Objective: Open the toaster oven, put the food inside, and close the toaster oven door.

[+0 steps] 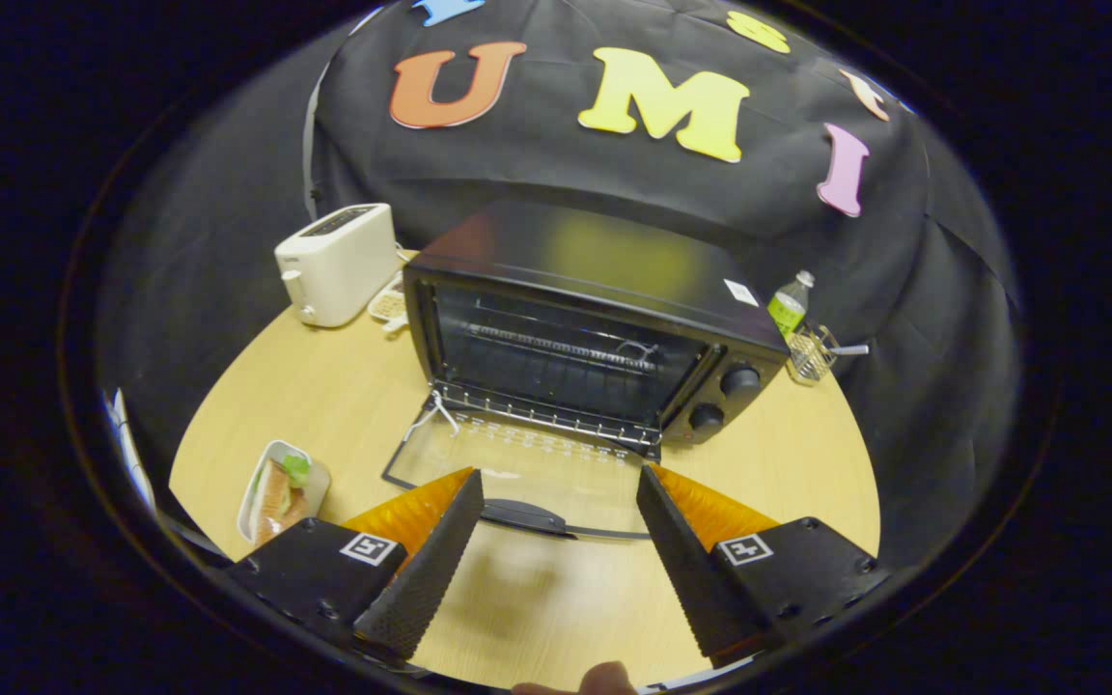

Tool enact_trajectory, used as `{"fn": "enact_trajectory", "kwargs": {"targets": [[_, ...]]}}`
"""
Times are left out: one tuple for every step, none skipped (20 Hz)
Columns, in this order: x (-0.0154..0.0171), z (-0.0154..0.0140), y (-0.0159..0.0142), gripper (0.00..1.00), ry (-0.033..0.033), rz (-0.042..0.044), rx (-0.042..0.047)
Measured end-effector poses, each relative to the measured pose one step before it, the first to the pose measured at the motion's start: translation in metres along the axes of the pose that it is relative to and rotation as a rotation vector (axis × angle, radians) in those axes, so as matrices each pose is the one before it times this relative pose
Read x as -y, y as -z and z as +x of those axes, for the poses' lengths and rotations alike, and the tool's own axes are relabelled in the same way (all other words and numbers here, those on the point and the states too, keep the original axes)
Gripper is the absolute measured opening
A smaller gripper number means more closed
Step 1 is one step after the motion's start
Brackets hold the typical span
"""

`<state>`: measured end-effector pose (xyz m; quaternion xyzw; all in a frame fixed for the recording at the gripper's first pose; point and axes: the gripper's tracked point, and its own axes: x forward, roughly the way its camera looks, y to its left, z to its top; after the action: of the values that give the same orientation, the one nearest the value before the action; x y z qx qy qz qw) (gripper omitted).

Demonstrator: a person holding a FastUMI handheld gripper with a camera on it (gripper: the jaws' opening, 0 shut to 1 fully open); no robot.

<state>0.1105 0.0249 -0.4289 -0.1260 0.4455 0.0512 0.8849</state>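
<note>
The claw (556,483) hangs wide open above the round wooden bench (324,386), its two dark ribbed fingers (426,569) spread well apart with nothing between them but bare wood and the near edge of the oven door.

The toaster oven (595,319) sits straight ahead of the claw, black, with its glass door (517,458) dropped flat onto the bench toward the fingers. The door's dark handle (527,516) lies right in the gap between the fingertips, just ahead of them, touching neither finger as far as I can see. Inside the open oven a wire rack (556,352) runs across the cavity, and two round knobs (739,379) sit one above the other on the right side of its front.

The food (278,487), which looks like a sandwich with something green on it, lies in a small white tray (257,483) off to the left of the left finger, near the bench edge and well apart from the oven door.

Behind the oven to the left stands a white toaster (336,263). To the oven's right, near the far edge, a small bottle (788,304) with a green label stands just behind a little wire basket (812,355). A fingertip (604,679) of the person holding the claw peeks in below the fingers.
</note>
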Motion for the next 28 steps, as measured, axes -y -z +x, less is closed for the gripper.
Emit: {"fn": "enact_trajectory", "kwargs": {"targets": [[-0.01194,-0.00671,-0.00374,1.0,-0.04975,0.00359,-0.0102],[-0.0145,-0.00502,-0.00004,1.0,-0.05521,0.01631,-0.01399],[-0.01635,-0.0024,-0.00019,1.0,-0.05414,0.02229,-0.01697],[-0.01287,-0.00208,0.00041,1.0,-0.04493,0.02333,-0.01356],[-0.01331,0.00059,0.00122,1.0,-0.0428,0.021,-0.02091],[-0.01576,0.0038,0.0049,1.0,-0.04307,0.01266,-0.02249],[-0.01432,0.00421,0.00355,1.0,-0.04256,0.00773,-0.022],[-0.01501,0.00143,0.00506,1.0,-0.04056,0.00539,-0.02856],[-0.01216,0.00679,0.00612,1.0,-0.03743,0.00851,-0.02871],[-0.00826,0.00786,0.00757,1.0,-0.0311,0.00988,-0.03635],[-0.00681,0.00692,0.00724,1.0,-0.02305,0.01939,-0.03606],[-0.01038,0.00834,0.00964,1.0,-0.0312,0.02482,-0.04287],[-0.00942,0.00964,0.00912,1.0,-0.03611,0.0351,-0.04291],[-0.00689,0.00996,0.00906,1.0,-0.0268,0.03961,-0.03981],[-0.00055,0.00797,0.00384,1.0,-0.01676,0.03492,-0.02844],[0.00225,0.00792,0.00261,1.0,-0.00167,0.02776,-0.01973],[0.00043,0.00814,0.00204,1.0,-0.00592,0.02493,-0.01519],[-0.00159,0.00613,0.00402,1.0,-0.01213,0.02894,-0.01792],[-0.00228,0.00716,0.00364,1.0,-0.01705,0.03653,-0.02328],[-0.0017,0.00595,0.0031,1.0,-0.01549,0.03573,-0.0214],[0.00044,0.00675,0.00257,1.0,-0.00557,0.02853,-0.01876],[0.00149,0.00492,0.00204,0.99,0.00217,0.0197,-0.01805],[0.00134,0.00355,0.001,0.97,0.00265,0.01723,-0.01363],[-0.00134,0.00291,-0.00042,0.93,-0.0013,0.01621,-0.00676],[-0.001,0.00103,-0.00123,0.88,-0.00304,0.0115,-0.00375],[-0.00086,0.00067,0.001,0.82,0.00108,0.00133,-0.0074],[0.00052,-0.00052,-0.00198,0.7,0.00815,0.00136,0.0041],[-0.00226,-0.00106,0.00056,0.63,-0.00095,-0.00396,-0.0002]]}}
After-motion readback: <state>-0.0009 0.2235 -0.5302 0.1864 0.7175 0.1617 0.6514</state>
